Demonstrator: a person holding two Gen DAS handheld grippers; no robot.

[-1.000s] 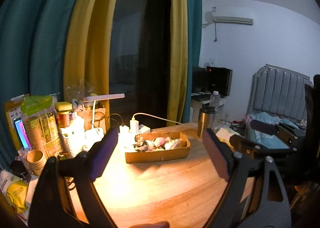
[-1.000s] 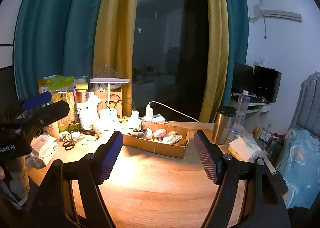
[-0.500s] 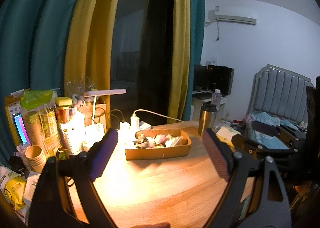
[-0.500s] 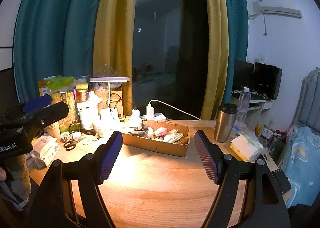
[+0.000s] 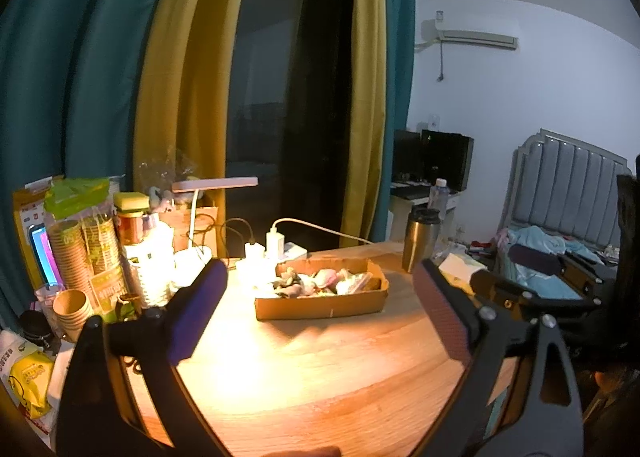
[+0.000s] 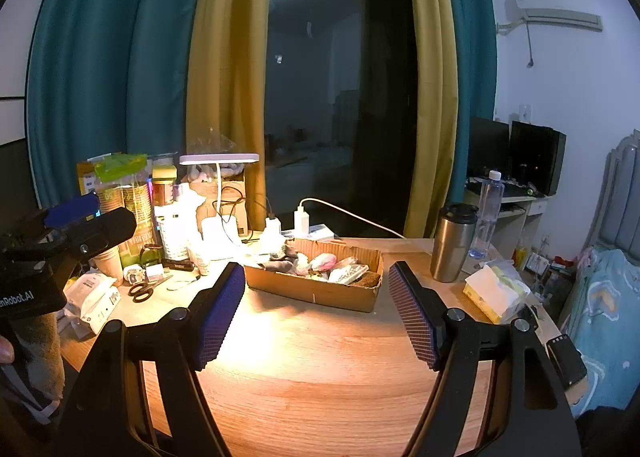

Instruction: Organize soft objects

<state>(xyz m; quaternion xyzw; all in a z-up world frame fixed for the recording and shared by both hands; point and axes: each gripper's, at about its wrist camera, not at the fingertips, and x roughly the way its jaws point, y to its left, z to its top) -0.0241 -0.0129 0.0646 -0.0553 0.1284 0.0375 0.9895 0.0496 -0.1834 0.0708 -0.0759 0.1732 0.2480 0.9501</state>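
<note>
Two hand-held grippers of black angular frames, silver screws at the finger joints: the left gripper (image 5: 316,317) and right gripper (image 6: 316,313) carry blue ribbed pads (image 6: 218,313). White lettering marks a black body at far left (image 6: 28,293).

A bedroom in a home, doubling as a work corner. At 3 o'clock in the left wrist view, a padded grey headboard (image 5: 576,185) over a bed with rumpled blue bedding (image 5: 540,245). At 1 o'clock, a wall-mounted air conditioner (image 5: 476,39). At 12 o'clock, teal and yellow curtains (image 5: 168,97) framing a dark window — night outside, probably. Nearer, a wooden table (image 5: 320,369) under a desk lamp (image 5: 214,185), crowded at 9 o'clock with paper cups (image 5: 72,305) and jars; dark monitors (image 6: 536,161) on a side desk.
</note>
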